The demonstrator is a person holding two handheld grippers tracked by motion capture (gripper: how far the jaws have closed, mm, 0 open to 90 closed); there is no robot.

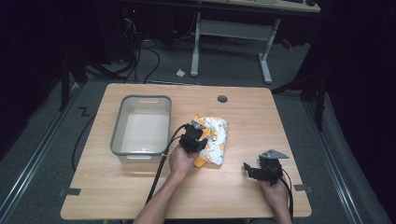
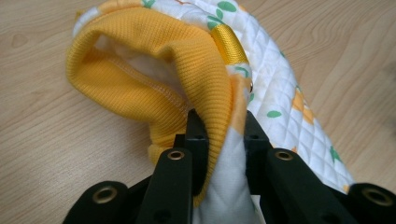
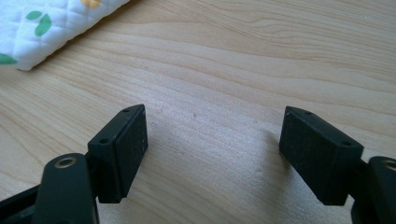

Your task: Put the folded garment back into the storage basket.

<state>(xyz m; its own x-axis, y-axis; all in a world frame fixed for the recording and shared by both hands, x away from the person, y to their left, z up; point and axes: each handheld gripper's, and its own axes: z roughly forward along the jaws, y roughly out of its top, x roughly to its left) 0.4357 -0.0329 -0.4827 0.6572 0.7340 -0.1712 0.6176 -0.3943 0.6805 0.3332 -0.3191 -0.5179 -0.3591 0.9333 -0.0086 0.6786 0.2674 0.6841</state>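
A small quilted garment (image 1: 215, 138), white with orange and green print and orange ribbed trim (image 2: 140, 70), lies folded in the middle of the wooden table. My left gripper (image 1: 200, 133) is over its left edge, jaws shut on a fold of white quilted fabric and orange rib (image 2: 224, 135). My right gripper (image 1: 254, 169) rests low over bare wood to the right of the garment, jaws wide open with nothing between them (image 3: 215, 140). A corner of the garment (image 3: 42, 28) shows at the top left of the right gripper view.
A grey plastic bin (image 1: 119, 135), empty, stands on the table's left half, close beside the left hand. A round cable hole (image 1: 222, 99) sits near the far edge. Beyond the table are a desk frame (image 1: 231, 32) and floor cables.
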